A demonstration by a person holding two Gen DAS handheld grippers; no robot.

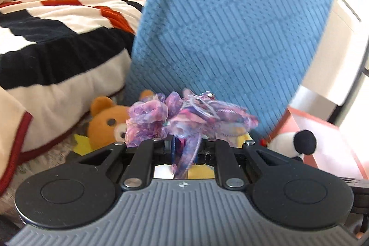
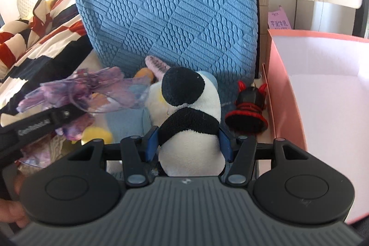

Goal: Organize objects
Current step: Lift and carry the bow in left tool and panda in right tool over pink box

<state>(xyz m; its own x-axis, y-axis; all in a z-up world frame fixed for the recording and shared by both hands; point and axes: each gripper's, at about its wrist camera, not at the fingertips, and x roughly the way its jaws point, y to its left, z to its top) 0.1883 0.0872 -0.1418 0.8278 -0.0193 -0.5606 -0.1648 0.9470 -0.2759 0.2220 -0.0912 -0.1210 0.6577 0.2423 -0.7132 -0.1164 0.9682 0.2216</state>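
My left gripper (image 1: 183, 145) is shut on a frilly purple hair scrunchie (image 1: 184, 117), held just above a pile of soft toys. The same scrunchie (image 2: 90, 89) and the left gripper (image 2: 66, 117) show at the left of the right wrist view. My right gripper (image 2: 189, 142) is shut on a black-and-white plush panda (image 2: 191, 121), its blue pads (image 2: 152, 142) pressing on the panda's sides. An orange teddy bear (image 1: 106, 123) lies below the scrunchie. A small black figure wound with red cord (image 2: 248, 107) stands right of the panda, beside the pink box (image 2: 288, 93).
A big blue textured cushion (image 2: 166, 6) stands upright behind the toys. A striped red, black and white blanket (image 1: 57, 38) lies to the left. The pink box's white inside (image 2: 327, 103) holds nothing visible. A yellow plush (image 2: 96, 134) lies low among the toys. A hand (image 2: 11, 209) shows bottom left.
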